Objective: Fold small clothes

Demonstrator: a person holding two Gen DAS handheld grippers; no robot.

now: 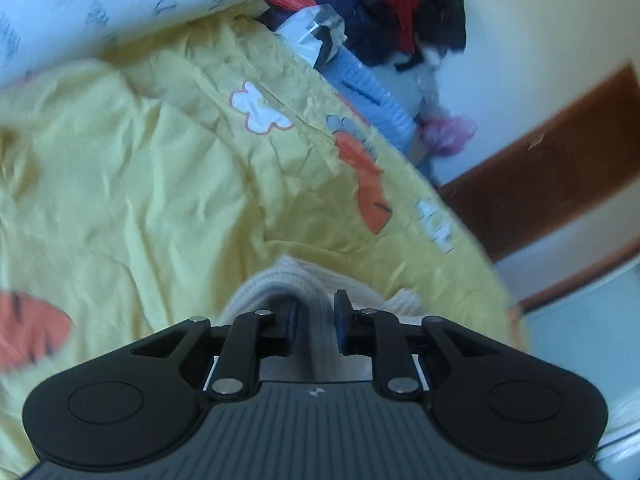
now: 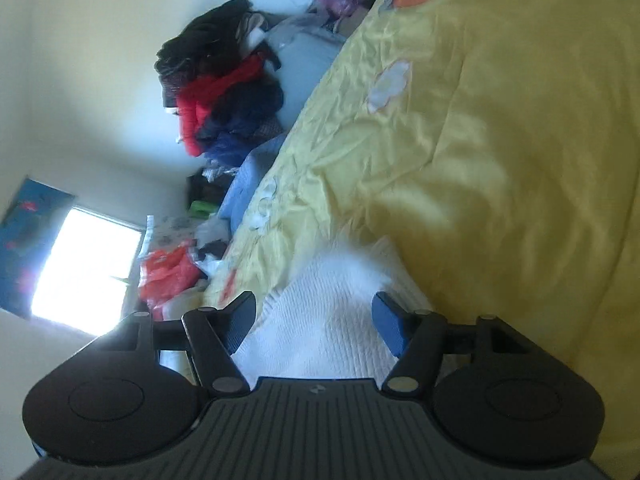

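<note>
A cream knit garment (image 1: 280,284) lies bunched on the yellow bedspread (image 1: 160,180) right at my left gripper (image 1: 317,328). Its jaws stand a narrow gap apart, with a strip of the knit running between them; the pads do not visibly squeeze it. In the right wrist view the same kind of white knit garment (image 2: 332,280) spreads under my right gripper (image 2: 316,320). That gripper's jaws are wide apart, one on each side of the cloth, and neither presses on it. The view is tilted, so the bed runs steeply upward.
A heap of dark, red and blue clothes (image 1: 380,8) is piled at the bed's far edge against the wall, also seen as a clothes pile (image 2: 224,92). A white printed cloth (image 1: 100,4) lies at the upper left. A bright window (image 2: 84,260) is at the left.
</note>
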